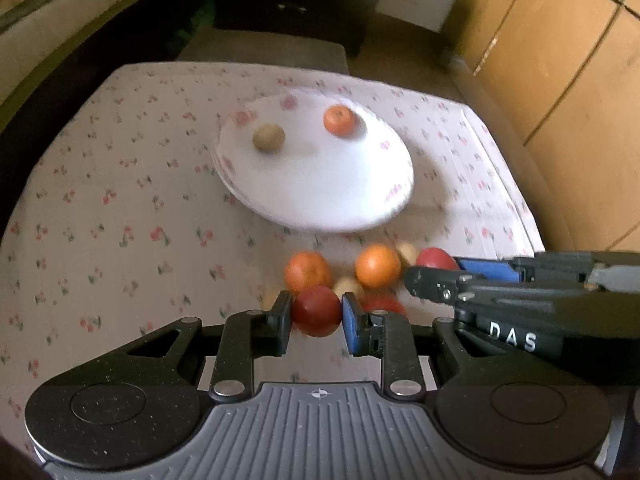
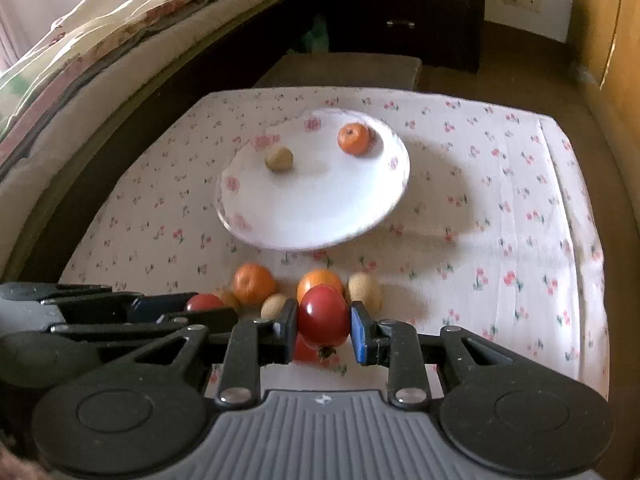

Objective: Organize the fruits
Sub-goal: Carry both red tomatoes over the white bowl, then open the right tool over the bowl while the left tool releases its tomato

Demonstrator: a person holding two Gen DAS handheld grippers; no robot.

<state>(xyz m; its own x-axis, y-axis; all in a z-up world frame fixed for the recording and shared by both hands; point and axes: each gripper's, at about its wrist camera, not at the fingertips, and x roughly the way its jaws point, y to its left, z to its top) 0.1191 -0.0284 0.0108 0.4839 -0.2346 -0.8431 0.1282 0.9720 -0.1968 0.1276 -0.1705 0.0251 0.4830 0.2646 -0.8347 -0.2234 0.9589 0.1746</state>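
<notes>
- The left claw [image 1: 317, 312] is clamped on a dark red fruit [image 1: 317, 311], its black pad on one side and its blue pad on the other.
- The right claw [image 2: 324, 322] is clamped on a second red fruit [image 2: 323, 316], whose dried stem end points down.
- Both held fruits sit above the near edge of the tabletop [image 2: 500, 200], which is covered with a cherry-print cloth.
- A white plate [image 2: 320, 208] lies mid-tabletop, carrying one orange [image 2: 353, 139] and one small tan fruit [image 2: 279, 158], well apart.
- Between plate and claws, a loose cluster rests on the cloth: two oranges [image 2: 253, 283] and several tan fruits [image 2: 364, 290].
- A bed [image 2: 120, 20] stands to the left.
</notes>
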